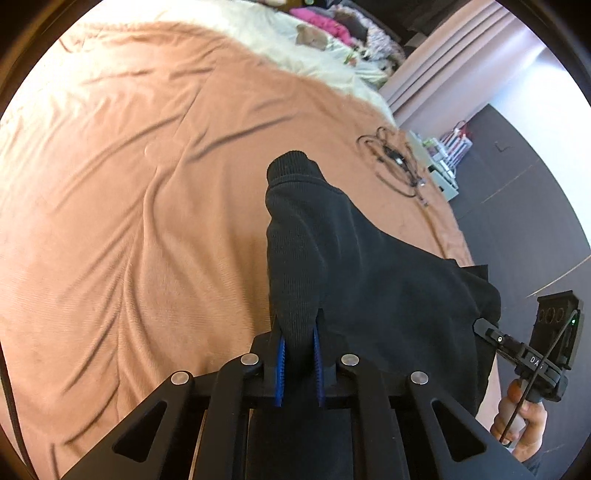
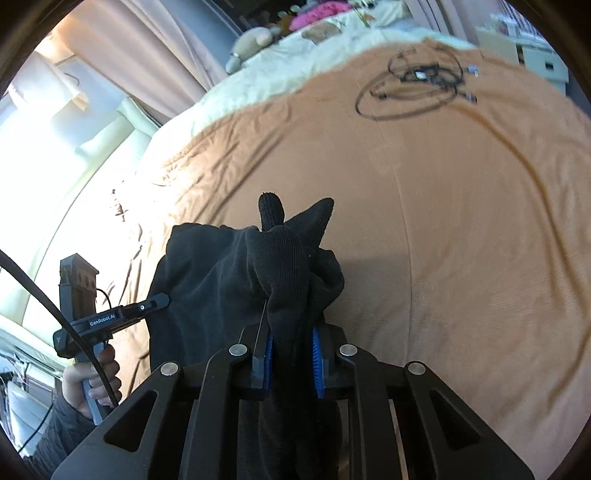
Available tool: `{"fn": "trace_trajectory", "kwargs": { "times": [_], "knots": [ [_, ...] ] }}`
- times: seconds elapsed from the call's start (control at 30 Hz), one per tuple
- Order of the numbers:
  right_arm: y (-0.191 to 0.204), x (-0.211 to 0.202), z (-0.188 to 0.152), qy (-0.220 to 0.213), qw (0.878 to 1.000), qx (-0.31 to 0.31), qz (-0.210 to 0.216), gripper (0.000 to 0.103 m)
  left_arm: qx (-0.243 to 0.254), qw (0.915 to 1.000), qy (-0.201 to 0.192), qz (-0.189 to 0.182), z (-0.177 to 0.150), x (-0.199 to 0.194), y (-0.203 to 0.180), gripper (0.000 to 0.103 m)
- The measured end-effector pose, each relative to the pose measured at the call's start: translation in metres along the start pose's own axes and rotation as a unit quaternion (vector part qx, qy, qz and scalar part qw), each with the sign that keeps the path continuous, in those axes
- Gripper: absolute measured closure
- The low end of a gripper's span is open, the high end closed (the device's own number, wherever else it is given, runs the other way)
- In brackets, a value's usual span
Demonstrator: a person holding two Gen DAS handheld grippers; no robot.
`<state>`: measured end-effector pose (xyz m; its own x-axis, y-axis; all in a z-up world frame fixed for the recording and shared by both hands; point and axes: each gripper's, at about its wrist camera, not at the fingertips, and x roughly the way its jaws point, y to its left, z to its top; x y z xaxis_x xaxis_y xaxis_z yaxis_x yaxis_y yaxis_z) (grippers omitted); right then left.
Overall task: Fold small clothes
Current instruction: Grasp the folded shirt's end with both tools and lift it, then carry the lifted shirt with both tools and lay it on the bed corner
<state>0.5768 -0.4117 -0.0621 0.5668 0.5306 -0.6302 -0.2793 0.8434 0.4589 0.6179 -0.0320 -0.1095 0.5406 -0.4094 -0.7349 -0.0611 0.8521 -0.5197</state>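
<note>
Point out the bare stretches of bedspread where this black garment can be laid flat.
Widest free patch: the orange bedspread left of the black garment, up to the cream blanket. Also bare: the stretch between the garment and the cable tangle. Crowded: around those cables, and the far clothes pile.

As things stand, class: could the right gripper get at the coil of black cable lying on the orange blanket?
Probably not yet. The right gripper is shut on the black garment, as is the left gripper. The blanket towards the cable looks bare, but the jaws are occupied.
</note>
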Motion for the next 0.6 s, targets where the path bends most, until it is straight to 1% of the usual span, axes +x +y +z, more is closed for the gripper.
{"fn": "trace_trajectory", "kwargs": {
  "times": [0.1,0.27,0.43,0.47,0.6],
  "knots": [
    [0.012,-0.026,-0.011,-0.017,1.0,-0.007,-0.001,0.09,0.009,0.9998,-0.012,-0.012,0.0,-0.022,-0.014,0.091],
    [0.024,-0.076,-0.029,-0.049,0.999,-0.016,0.002,0.091,0.036,0.998,-0.035,-0.038,-0.006,-0.063,-0.05,0.091],
    [0.028,-0.141,-0.054,-0.088,0.996,-0.017,0.001,0.091,0.063,0.9945,-0.052,-0.065,-0.018,-0.097,-0.087,0.092],
    [0.027,-0.149,-0.058,-0.093,0.995,-0.018,0.0,0.091,0.067,0.9938,-0.054,-0.07,-0.021,-0.102,-0.094,0.092],
    [0.029,-0.202,-0.081,-0.125,0.992,-0.022,-0.012,0.091,0.091,0.9897,-0.056,-0.095,-0.033,-0.119,-0.13,0.092]
  ]
}}
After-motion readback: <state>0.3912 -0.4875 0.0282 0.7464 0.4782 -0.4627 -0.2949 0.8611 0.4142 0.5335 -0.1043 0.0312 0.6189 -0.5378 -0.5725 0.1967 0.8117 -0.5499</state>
